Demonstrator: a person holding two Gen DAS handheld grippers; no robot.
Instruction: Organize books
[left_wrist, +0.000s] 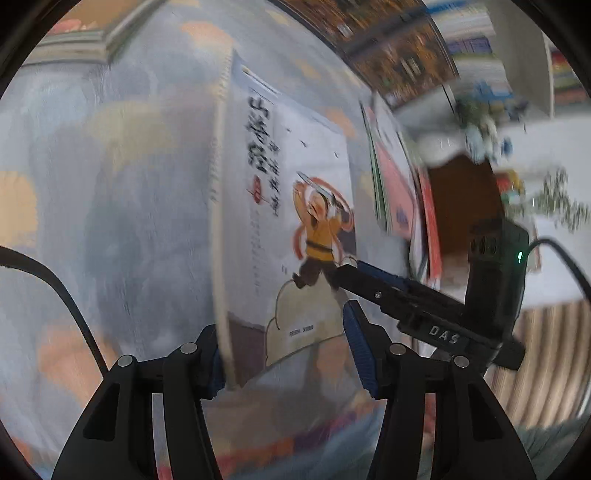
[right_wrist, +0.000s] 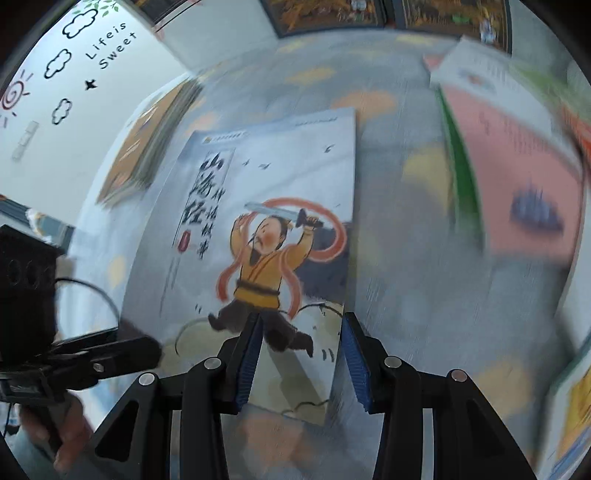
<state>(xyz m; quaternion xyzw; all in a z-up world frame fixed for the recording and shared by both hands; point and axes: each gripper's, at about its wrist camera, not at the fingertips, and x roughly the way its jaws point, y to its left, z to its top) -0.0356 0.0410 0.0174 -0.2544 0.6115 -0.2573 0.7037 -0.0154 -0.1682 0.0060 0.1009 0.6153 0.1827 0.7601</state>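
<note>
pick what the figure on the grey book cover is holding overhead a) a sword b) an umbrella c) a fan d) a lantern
a, the figure in the yellow tunic on the grey book cover raises a sword above its head, with red ribbons curling around it.

"Life is Sweet" painted on white wall (right_wrist: 110, 44). "DAS" on right hand-held gripper (left_wrist: 347, 291). Big Chinese letters on book cover (right_wrist: 266, 206), too blurry to read.

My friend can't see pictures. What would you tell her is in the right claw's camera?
A picture book with a cartoon swordsman in a yellow robe lies on a grey patterned surface, its near right corner between the right claw's blue pads. The left claw reaches in from the left, and a pink-covered book sits blurred to the right.
</note>
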